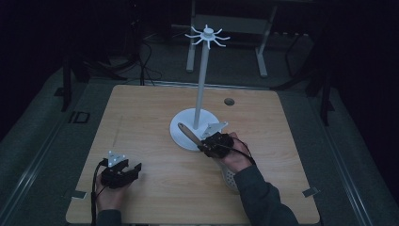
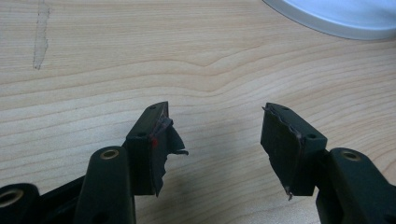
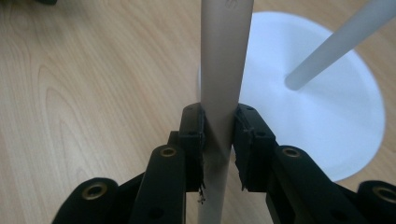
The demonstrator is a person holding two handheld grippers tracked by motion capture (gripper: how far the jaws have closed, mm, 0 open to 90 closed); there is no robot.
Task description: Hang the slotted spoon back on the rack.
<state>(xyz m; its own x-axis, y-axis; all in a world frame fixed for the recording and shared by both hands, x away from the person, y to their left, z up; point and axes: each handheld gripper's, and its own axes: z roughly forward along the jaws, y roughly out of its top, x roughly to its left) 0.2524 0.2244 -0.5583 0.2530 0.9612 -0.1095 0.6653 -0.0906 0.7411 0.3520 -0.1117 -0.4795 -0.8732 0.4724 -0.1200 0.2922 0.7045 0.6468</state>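
Pinching a wooden utensil handle (image 3: 219,93), the right gripper (image 1: 207,140) is nearing the hook stand (image 1: 202,70); hanging remains, left gripper (image 1: 127,170) spread idle

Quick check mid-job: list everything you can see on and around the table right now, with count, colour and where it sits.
Table: one, light wood, centre.
Hook stand: one, white, round base mid-table, tall pole, hooks on top.
Wooden-handled utensil: one, brown handle, over the stand's base, clamped in the right gripper; its pale, perforated end shows under that forearm.
Hole: one, dark, far side of tabletop.
Left gripper: black, near left, jaws apart, nothing between them.
Right gripper: black, beside the base.
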